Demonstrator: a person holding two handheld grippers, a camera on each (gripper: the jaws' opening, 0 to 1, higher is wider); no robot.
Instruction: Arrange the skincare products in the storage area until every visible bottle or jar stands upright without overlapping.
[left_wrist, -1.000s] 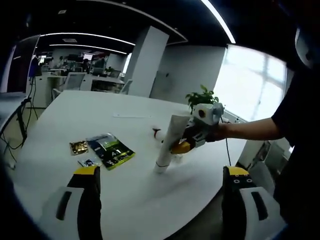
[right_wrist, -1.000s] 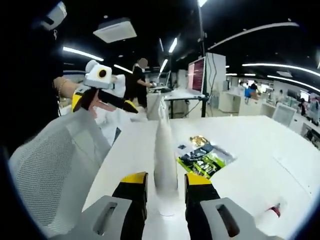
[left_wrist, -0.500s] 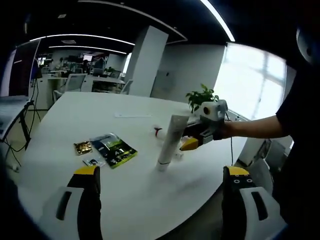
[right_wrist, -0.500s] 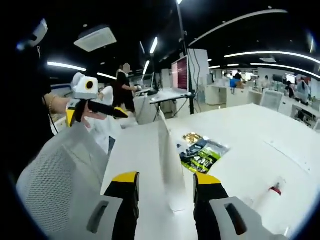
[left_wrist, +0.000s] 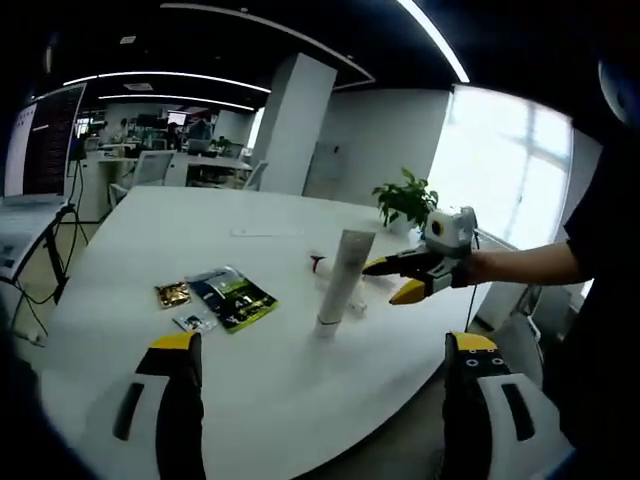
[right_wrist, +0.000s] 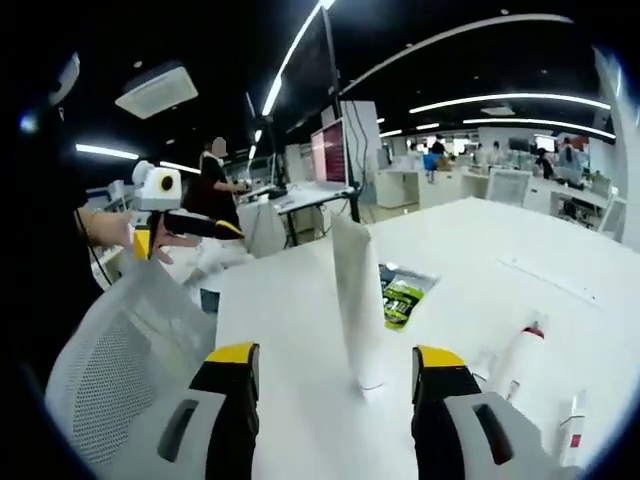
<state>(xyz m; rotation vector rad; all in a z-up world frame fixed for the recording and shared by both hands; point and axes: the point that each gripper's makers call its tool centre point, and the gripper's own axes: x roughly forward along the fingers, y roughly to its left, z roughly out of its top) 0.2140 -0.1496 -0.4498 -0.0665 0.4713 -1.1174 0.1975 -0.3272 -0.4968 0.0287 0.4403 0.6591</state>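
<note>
White table (left_wrist: 150, 250) carries all items. A white tube (left_wrist: 343, 277) stands upright on its cap near table centre, free of both tools. Green packet (left_wrist: 235, 298) lies at the tube's 9 o'clock in the left gripper view. Right gripper (right_wrist: 336, 378): jaws wide apart, empty, tube just beyond. Left gripper (left_wrist: 317, 355): jaws wide apart, empty. Small red-capped bottle (right_wrist: 521, 347) lies flat at 3 o'clock in the right gripper view.

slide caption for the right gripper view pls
Open right gripper framing a white tube standing cap-down on the white table.
</note>
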